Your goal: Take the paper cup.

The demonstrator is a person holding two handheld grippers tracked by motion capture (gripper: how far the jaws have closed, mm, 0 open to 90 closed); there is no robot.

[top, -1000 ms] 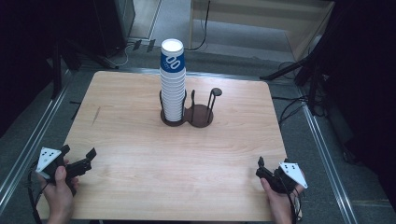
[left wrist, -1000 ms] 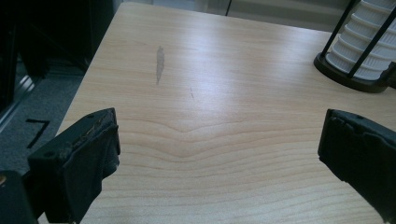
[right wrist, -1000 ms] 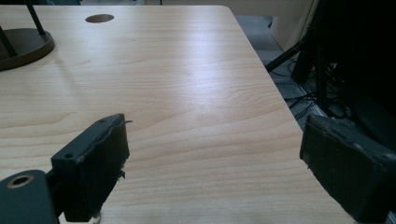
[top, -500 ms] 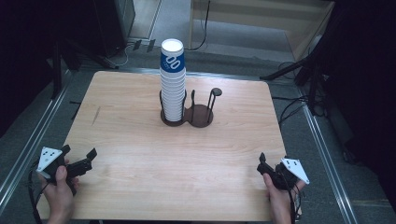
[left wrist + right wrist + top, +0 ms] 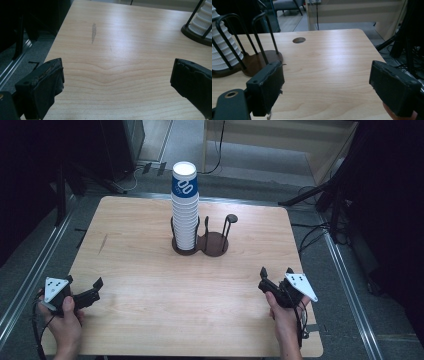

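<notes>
We see the left gripper (image 5: 98, 283) at the near left corner of the table (image 5: 150, 320), jaws spread wide with nothing between them. The right gripper (image 5: 276, 272) is near the right edge, above the wood; its jaws have just been closing partway and now stand apart, empty. The stack of paper cups (image 5: 185, 210) stands upright in the left ring of the dark cup holder (image 5: 214, 245), at the table's far middle, well apart from both grippers. The holder's right ring is bare.
</notes>
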